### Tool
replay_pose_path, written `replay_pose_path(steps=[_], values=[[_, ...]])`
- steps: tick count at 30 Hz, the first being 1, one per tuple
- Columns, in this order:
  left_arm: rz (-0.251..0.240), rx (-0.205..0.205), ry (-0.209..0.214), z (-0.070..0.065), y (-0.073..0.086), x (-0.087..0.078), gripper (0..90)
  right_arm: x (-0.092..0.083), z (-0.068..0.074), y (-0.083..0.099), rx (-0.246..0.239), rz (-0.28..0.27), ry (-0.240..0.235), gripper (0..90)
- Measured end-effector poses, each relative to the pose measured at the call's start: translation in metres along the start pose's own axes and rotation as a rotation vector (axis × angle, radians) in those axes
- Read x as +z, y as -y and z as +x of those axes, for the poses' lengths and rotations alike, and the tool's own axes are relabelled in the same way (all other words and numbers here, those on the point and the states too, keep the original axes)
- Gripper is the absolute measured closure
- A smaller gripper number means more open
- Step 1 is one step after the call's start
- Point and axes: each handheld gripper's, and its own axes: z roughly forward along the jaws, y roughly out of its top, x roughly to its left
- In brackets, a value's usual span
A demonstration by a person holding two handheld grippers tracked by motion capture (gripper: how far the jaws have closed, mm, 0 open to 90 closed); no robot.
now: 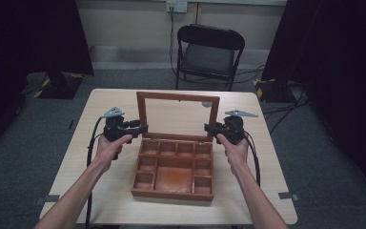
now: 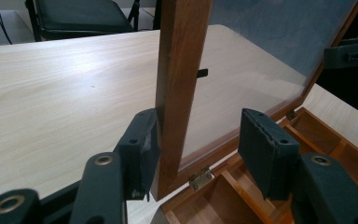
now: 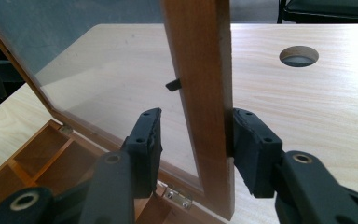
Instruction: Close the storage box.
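- Wooden compartment box (image 1: 173,172) is sitting mid-table, nearer the front edge, its glass lid (image 1: 177,116) standing upright.
- Left gripper (image 2: 196,144) is straddling the lid's left frame, one pad touching, jaws partly apart.
- Right gripper (image 3: 196,140) is straddling the right frame likewise.

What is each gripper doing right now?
Left gripper: open, straddling the lid frame.
Right gripper: open, straddling the lid's other side rail.
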Motion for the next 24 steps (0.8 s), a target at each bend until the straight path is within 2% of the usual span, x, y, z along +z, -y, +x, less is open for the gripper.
replay_pose_path(steps=[12, 18, 24], values=[[-0.013, 0.018, 0.016, -0.006, 0.006, -0.011, 50.7, -0.007, 0.003, 0.004, 0.002, 0.011, -0.035, 48.6], [-0.006, 0.028, 0.007, -0.009, 0.007, -0.013, 53.3, -0.009, 0.005, 0.006, 0.004, 0.011, -0.039, 46.8], [0.008, 0.044, 0.023, -0.008, 0.007, -0.017, 54.2, -0.012, 0.007, 0.007, 0.0, 0.013, -0.049, 44.7]])
